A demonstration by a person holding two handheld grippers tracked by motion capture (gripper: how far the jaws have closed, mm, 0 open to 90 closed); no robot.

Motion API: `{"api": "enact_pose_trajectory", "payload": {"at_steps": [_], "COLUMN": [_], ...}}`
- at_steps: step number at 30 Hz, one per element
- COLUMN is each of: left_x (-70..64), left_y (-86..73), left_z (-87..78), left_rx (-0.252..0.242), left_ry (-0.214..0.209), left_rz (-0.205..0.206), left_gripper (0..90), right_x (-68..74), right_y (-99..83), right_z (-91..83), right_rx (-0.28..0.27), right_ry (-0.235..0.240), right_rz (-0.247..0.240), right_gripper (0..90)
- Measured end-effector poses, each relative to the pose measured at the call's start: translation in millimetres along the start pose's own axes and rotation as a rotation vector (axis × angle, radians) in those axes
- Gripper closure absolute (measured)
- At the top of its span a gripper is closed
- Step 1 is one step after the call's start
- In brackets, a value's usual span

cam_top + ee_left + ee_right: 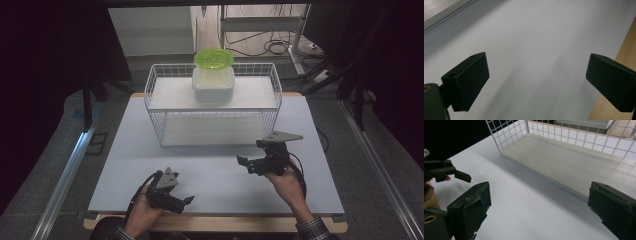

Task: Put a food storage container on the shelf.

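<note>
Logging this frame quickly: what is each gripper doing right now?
Left gripper: open, holding nothing, over the table.
Right gripper: open, holding nothing, facing the wire basket.

A pale worktop [125, 165] carries a white wire rack [155, 90] at its far middle. On the rack's upper shelf [170, 95] stands a white lidded container [213, 84], and a green translucent bowl [213, 58] sits on top of it. The lower shelf [215, 131] is bare. Near the front edge, the left tool [186, 202] lies low in the person's left hand [142, 210], jaws apart and pointing right. The right tool [245, 164] is held in the right hand [285, 181] near the rack's right front corner, jaws apart and pointing left. The two tools are well apart.
</note>
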State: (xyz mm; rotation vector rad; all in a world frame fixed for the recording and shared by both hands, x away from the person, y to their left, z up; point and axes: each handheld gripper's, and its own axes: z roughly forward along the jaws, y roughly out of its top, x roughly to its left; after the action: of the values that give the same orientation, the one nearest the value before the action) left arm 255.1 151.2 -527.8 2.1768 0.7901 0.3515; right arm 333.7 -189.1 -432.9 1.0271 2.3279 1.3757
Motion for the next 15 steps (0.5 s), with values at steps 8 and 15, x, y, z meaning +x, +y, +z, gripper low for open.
{"api": "enact_pose_trajectory", "payload": {"at_steps": [8, 15], "left_x": [-0.5, -0.3], "left_y": [0.0, -0.5], "left_z": [0.7, 1.1], "left_rx": [-0.001, -0.003], "left_ry": [0.0, -0.001], "left_rz": [0.001, -0.003], "left_gripper": [4.3, 4.3], "right_x": [-4.8, -7.7], "right_y": [-21.3, -38.5], "right_z": [-9.1, -15.5], "right_rx": [-0.005, 0.004], "right_ry": [-0.033, -0.057], "right_rz": [-0.005, -0.019], "right_gripper": [4.0, 3.0]}}
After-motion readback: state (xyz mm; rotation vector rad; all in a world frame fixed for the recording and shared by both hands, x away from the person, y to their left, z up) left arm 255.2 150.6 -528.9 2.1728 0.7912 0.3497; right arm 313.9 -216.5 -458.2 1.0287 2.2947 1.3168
